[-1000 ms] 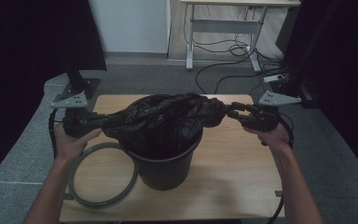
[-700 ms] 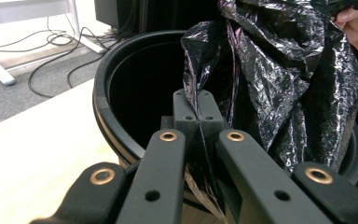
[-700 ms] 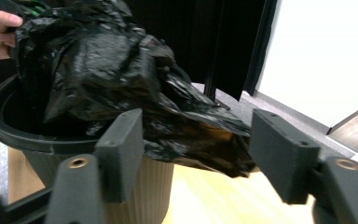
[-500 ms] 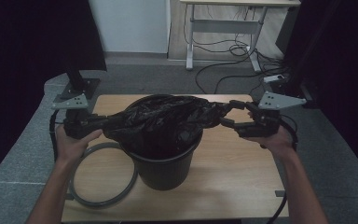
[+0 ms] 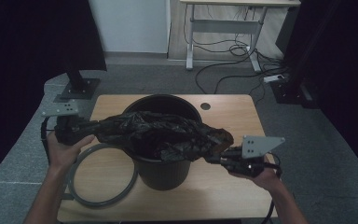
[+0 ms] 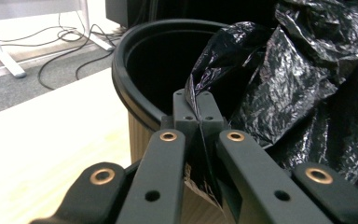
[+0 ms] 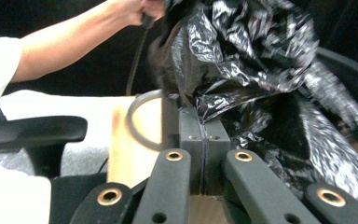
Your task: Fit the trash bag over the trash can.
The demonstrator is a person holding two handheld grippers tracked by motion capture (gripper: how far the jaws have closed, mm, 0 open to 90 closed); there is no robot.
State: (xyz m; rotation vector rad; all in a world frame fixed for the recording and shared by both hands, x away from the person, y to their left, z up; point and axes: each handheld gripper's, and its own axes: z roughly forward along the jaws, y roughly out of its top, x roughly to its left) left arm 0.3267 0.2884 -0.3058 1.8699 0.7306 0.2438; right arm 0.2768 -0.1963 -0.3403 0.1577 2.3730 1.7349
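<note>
The wooden table (image 5: pixel 242 121) carries a black bin (image 5: pixel 161 165) at its middle, and a black bin bag (image 5: pixel 168 135) lies stretched across the bin's mouth from about nine o'clock to four o'clock, bunched and crumpled rather than opened out. Lining the bin looks to be the work in hand, and it seems only at an early stage: the bag sits on top of the rim, its mouth not yet spread or folded over the edge, and the far arc of the rim at twelve o'clock is bare. A grey ring (image 5: pixel 101 175) lies flat on the table at the bin's seven o'clock, untouched, perhaps meant to clamp the bag later. The left gripper (image 6: pixel 197 108) has its jaws pressed together on a fold of bag at the rim. The right gripper (image 7: pixel 201 126) has just been closing and now pinches the bag's other end.
</note>
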